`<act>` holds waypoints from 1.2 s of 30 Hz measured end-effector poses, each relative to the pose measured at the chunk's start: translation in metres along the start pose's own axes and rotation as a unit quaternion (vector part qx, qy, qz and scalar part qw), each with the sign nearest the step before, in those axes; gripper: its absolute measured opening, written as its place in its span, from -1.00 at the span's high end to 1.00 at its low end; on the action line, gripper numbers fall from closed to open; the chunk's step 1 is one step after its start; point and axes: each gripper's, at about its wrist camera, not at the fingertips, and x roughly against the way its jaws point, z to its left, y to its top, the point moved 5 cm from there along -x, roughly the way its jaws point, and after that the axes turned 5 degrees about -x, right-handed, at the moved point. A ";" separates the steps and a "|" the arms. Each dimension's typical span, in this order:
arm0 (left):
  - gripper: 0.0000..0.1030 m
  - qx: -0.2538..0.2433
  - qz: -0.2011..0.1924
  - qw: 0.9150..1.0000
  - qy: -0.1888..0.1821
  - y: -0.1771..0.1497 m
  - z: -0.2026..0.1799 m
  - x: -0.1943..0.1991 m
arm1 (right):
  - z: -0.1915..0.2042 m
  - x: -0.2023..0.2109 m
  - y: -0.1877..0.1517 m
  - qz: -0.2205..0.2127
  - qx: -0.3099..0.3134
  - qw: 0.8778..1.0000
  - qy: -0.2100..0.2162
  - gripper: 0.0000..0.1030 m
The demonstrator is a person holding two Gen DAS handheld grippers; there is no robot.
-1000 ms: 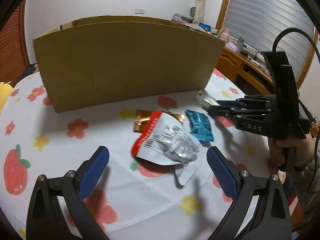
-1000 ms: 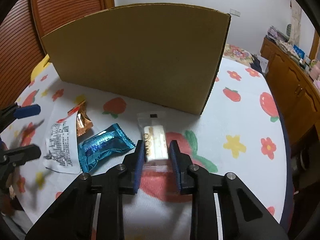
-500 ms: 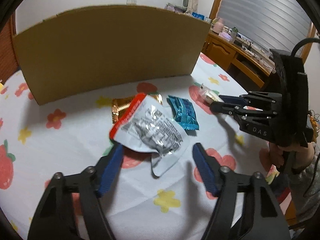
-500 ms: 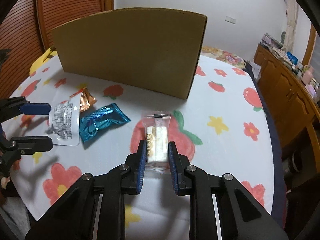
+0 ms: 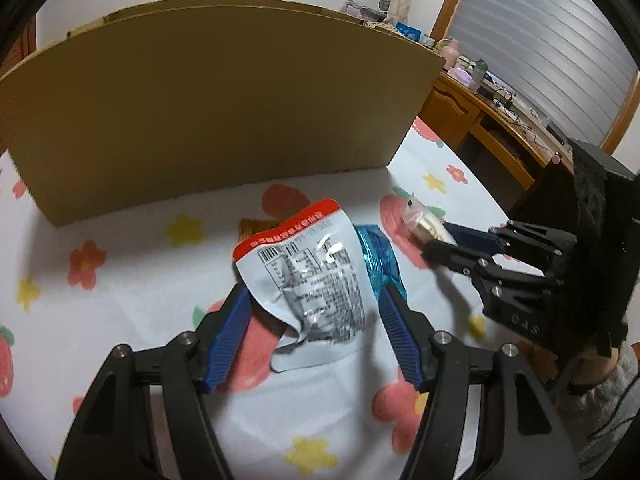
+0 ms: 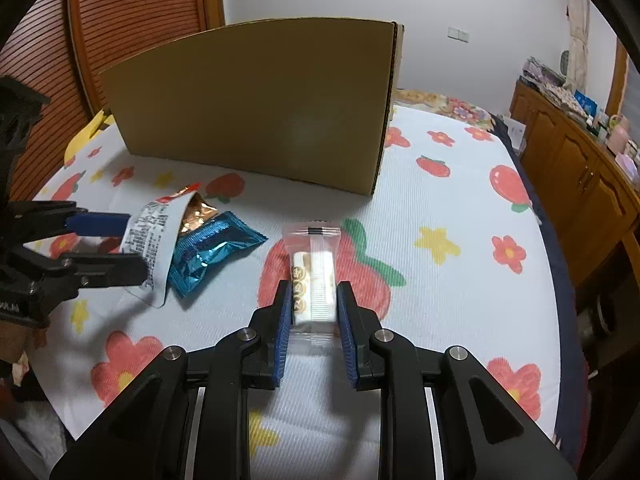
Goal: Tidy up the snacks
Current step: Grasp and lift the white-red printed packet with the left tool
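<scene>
Left wrist view: left hand-held gripper [image 5: 314, 326] has its blue pads on both sides of the silver pouch with the red top [image 5: 308, 276], pinching it by the lower half so the top edge stands up off the bedspread [image 5: 120, 280]; the far end looks raised in the right wrist view too [image 6: 154, 236]. Its jaws were just closing onto that pouch from a wide spread, and the pouch now sits between the pads instead of lying flat ahead of them. My read: gripping low keeps the crumpled foil from slipping and leaves the top free to clear the wall of the cardboard box [image 5: 216, 108]. Teal packet [image 5: 380, 260] lies just beside the pouch, touching or slightly under it; orange-gold wrapper [image 6: 196, 212] sits behind, mostly hidden by the pouch. Right hand-held gripper [image 6: 314, 308] is pinching the clear-wrapped white bar [image 6: 314, 276] across its width, jaws narrow, unchanged from the earlier frame; the bar is now held further from the box than a second ago, over the red strawberry print. Both snacks are held in front of the box, neither inside. Likely both go over the box wall next; contents of the box are not visible.
</scene>
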 end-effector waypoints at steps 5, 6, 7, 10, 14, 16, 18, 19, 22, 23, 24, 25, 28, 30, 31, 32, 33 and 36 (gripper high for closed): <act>-0.26 -0.009 0.000 1.000 0.017 0.007 -0.002 -0.008 | 0.000 0.000 0.000 0.000 -0.002 1.000 0.002 0.60; -0.26 -0.010 0.000 1.000 0.021 0.007 -0.002 -0.010 | 0.000 0.000 0.000 -0.001 -0.003 1.000 0.002 0.60; -0.26 -0.009 0.000 1.000 0.021 0.008 -0.002 -0.011 | 0.000 0.000 0.000 0.000 -0.002 1.000 0.002 0.60; -0.26 -0.006 -0.002 1.000 0.027 0.012 -0.001 -0.013 | 0.000 0.000 0.000 0.000 -0.002 1.000 0.002 0.60; -0.26 -0.010 -0.007 0.999 0.040 0.012 0.003 -0.015 | 0.000 0.000 0.000 0.000 -0.003 1.000 0.002 0.60; -0.17 -0.018 -0.008 0.999 0.046 0.011 0.003 -0.016 | 0.000 0.000 0.000 0.000 -0.003 1.000 0.002 0.60; -0.01 -0.028 -0.010 0.998 0.049 0.007 0.004 -0.013 | 0.000 0.000 0.000 0.000 -0.003 1.000 0.002 0.60; 0.04 -0.031 -0.010 0.998 0.048 0.005 0.005 -0.011 | 0.000 0.000 0.000 0.000 -0.003 1.000 0.003 0.60; 0.22 -0.028 -0.012 0.999 0.041 0.000 0.008 -0.005 | 0.000 0.000 -0.001 0.000 -0.004 1.000 0.003 0.60; 0.26 -0.026 -0.013 0.999 0.036 -0.003 0.010 -0.001 | 0.000 0.000 -0.001 0.000 -0.004 1.000 0.003 0.60; 0.31 -0.024 -0.014 0.999 0.033 -0.004 0.011 0.002 | 0.000 0.000 -0.001 0.000 -0.003 1.000 0.003 0.60; 0.33 -0.022 -0.015 0.999 0.029 -0.005 0.012 0.004 | 0.000 0.000 -0.001 0.000 -0.003 1.000 0.003 0.60; 0.34 -0.024 -0.018 0.999 0.030 -0.011 0.013 0.011 | -0.001 -0.001 -0.001 0.000 -0.004 1.000 0.003 0.59; 0.36 -0.027 -0.020 0.999 0.028 -0.015 0.013 0.015 | -0.001 -0.001 -0.001 0.000 -0.004 1.000 0.004 0.59; 0.36 -0.027 -0.022 0.999 0.027 -0.016 0.013 0.017 | -0.001 -0.001 -0.001 0.000 -0.004 1.000 0.004 0.59; 0.36 -0.027 -0.024 0.999 0.026 -0.017 0.013 0.019 | -0.001 -0.001 -0.001 0.000 -0.004 1.000 0.005 0.59; 0.38 -0.026 -0.028 0.999 0.021 -0.019 0.013 0.023 | 0.000 -0.001 -0.001 0.000 -0.004 1.000 0.004 0.60; 0.55 -0.020 -0.040 0.999 0.005 -0.021 0.012 0.031 | -0.001 -0.001 -0.001 0.000 -0.004 1.000 0.005 0.59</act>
